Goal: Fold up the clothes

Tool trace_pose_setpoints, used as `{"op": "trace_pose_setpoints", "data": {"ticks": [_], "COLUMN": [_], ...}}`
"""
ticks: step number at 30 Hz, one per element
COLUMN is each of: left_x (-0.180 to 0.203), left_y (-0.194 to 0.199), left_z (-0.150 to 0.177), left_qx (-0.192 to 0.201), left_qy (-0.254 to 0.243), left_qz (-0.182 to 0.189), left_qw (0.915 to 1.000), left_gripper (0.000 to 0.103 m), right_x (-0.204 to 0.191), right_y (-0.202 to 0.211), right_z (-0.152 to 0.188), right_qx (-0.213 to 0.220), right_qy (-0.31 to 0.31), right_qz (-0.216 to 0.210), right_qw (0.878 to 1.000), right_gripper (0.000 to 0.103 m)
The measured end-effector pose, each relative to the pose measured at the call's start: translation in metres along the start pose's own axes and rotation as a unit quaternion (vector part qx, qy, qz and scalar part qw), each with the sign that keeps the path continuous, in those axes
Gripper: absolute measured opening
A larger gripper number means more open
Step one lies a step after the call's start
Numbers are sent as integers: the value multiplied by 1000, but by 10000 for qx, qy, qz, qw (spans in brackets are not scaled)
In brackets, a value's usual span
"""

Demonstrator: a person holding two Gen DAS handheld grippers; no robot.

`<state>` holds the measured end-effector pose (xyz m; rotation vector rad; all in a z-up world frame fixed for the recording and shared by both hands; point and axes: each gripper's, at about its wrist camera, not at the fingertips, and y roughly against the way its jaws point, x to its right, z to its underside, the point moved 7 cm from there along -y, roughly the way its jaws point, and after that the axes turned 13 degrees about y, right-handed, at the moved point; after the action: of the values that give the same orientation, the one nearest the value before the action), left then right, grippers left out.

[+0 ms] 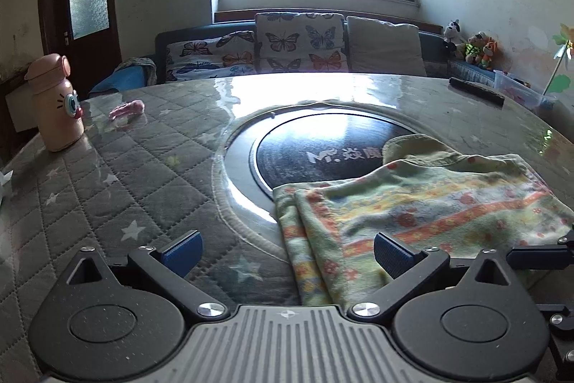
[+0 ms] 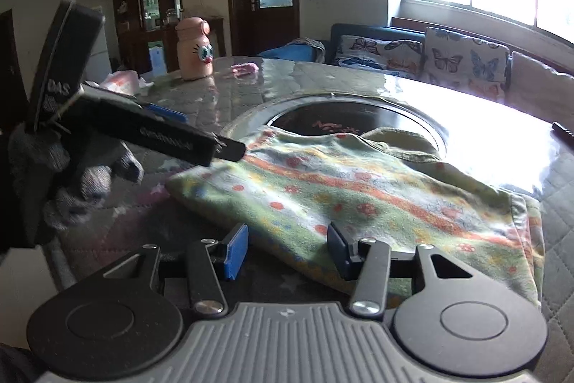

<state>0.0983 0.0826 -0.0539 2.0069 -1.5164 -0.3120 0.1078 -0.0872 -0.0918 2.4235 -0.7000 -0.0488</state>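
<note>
A folded green garment with orange and yellow floral stripes (image 1: 412, 207) lies on the round table, partly over the dark centre disc (image 1: 315, 149). It also shows in the right wrist view (image 2: 358, 196). My left gripper (image 1: 287, 253) is open and empty, low over the garment's near left edge. My right gripper (image 2: 288, 252) is open and empty at the garment's near edge. The left gripper body and a gloved hand (image 2: 118, 131) show at the left of the right wrist view, beside the garment's left corner.
A pink cartoon bottle (image 1: 57, 103) stands at the table's far left, with a small pink object (image 1: 127, 110) near it. A dark remote (image 1: 477, 90) lies at the far right. A sofa with butterfly cushions (image 1: 297, 45) stands behind the quilted table (image 1: 125, 174).
</note>
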Motion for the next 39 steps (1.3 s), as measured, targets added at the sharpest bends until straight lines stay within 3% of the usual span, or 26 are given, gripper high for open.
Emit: {"op": "trace_pose_setpoints", "data": {"ticks": [23,30,39], "left_x": [26,27,26], "left_y": [6,4,4], "left_z": [7,12,11], "left_qx": [22,-9,-8], "left_qy": [-318,-408,-389], "left_qz": [175,133,78], "left_qw": [9993,9991,9992], "left_gripper": [103,103,103], "right_x": [47,82,104], "right_y": [35,45,45], "right_z": [35,60,51], "right_qx": [-92,-281,-75], "right_qy": [-776,-1321,-1374], "right_qz": [682,1200,1319], "right_qw": [9946,9835,9817], "right_gripper": [49,49,49]}}
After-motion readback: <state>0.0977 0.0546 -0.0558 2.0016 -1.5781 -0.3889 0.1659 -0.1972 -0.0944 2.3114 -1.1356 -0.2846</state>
